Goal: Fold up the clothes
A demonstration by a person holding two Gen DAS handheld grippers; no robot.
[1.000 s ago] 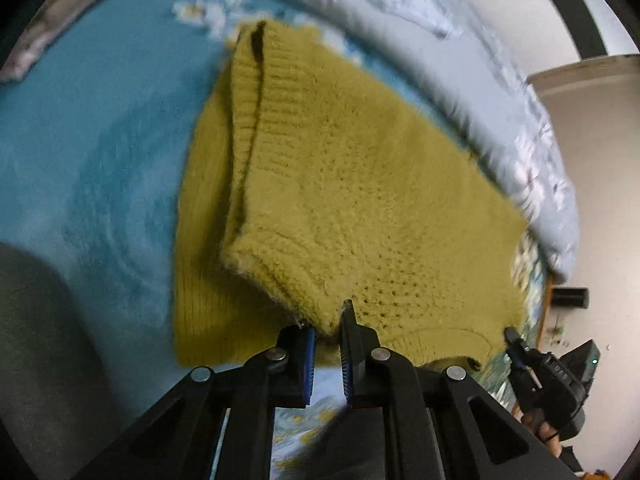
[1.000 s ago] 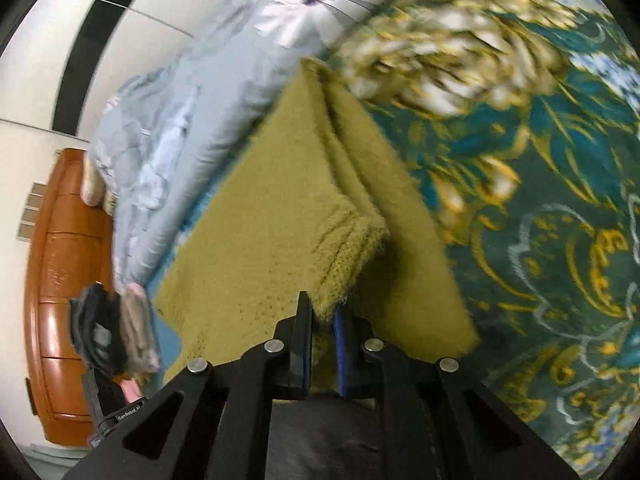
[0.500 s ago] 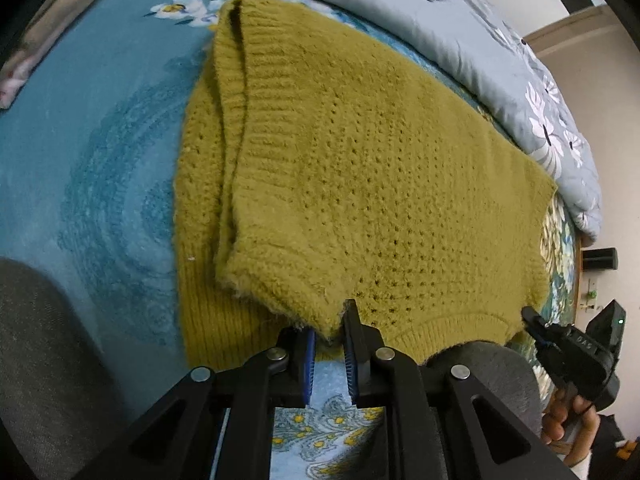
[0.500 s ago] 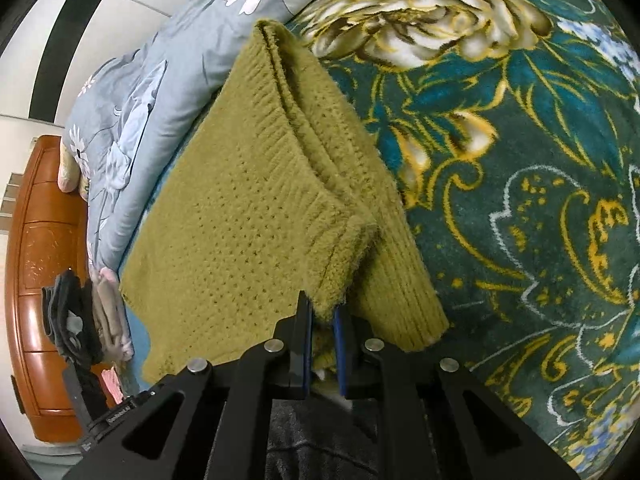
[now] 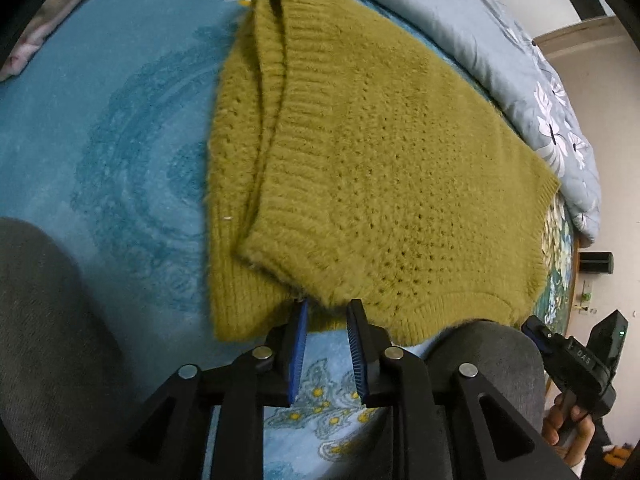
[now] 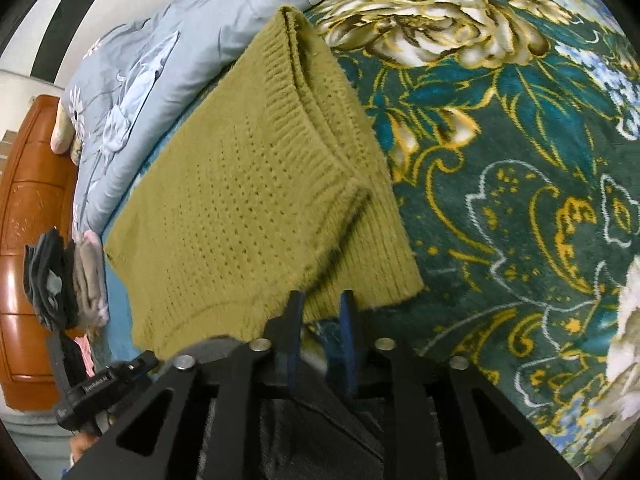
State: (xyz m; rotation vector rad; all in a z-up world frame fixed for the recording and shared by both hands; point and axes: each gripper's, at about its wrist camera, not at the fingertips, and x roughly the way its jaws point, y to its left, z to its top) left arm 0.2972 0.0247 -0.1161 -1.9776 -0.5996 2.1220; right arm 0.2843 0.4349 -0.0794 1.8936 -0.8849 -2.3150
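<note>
Hovering at the near hem, the left gripper (image 5: 327, 308) and right gripper (image 6: 322, 300) are both spread, holding nothing. Beyond them the sweater (image 5: 360, 168) is lying folded in 2 layers on the bedspread (image 6: 520, 168). Any snag on withdrawing could be dragging the fuzzy top layer askew.

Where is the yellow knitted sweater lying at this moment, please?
The sweater lies folded on the patterned bedspread, its near hem just ahead of both open claws, with the grey floral quilt along its far edge.
</note>
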